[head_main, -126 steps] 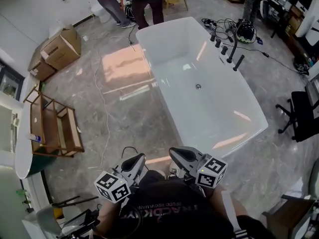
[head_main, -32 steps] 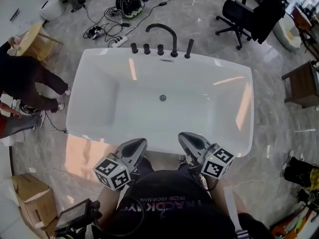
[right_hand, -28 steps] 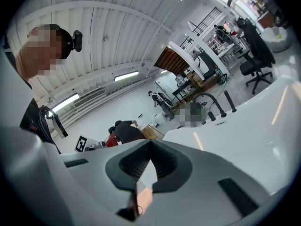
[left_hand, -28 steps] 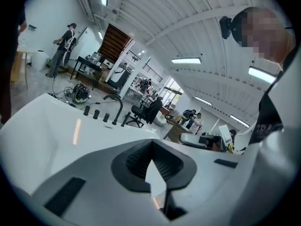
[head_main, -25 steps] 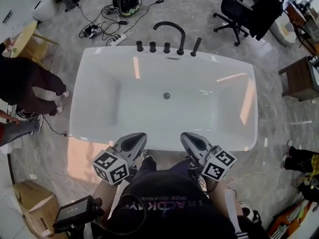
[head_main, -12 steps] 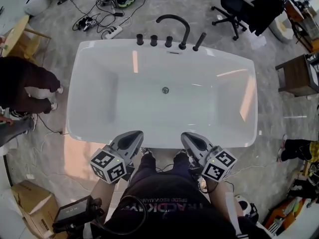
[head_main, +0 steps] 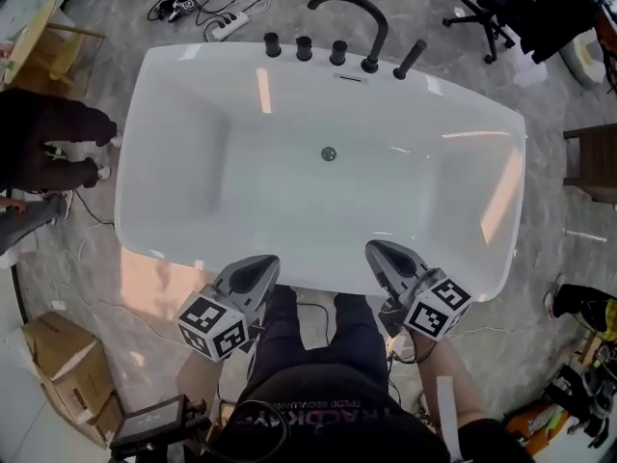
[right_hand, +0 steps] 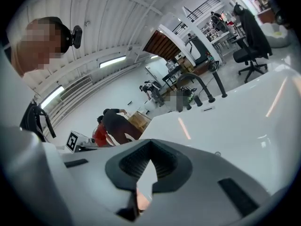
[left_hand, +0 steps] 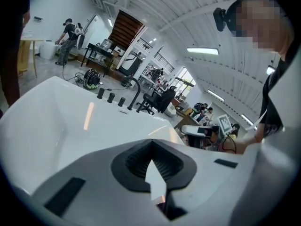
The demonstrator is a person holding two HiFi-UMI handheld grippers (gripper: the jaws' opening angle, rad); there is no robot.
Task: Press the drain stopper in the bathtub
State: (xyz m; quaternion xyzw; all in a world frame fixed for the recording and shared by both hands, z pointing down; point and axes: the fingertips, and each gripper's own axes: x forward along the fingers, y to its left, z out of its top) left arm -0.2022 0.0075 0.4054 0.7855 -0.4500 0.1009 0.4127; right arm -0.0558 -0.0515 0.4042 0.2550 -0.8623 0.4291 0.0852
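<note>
Grey left gripper and grey right gripper, jaws closed and empty, hover at the glossy white bathtub's near rim, well apart from its small round metal drain stopper mid-floor, so a long reach may slip off it.

Drain stopper: too small f/ detail.

White rectangular bathtub: round metal drain stopper at its floor's centre, black arched faucet at the far rim.
</note>
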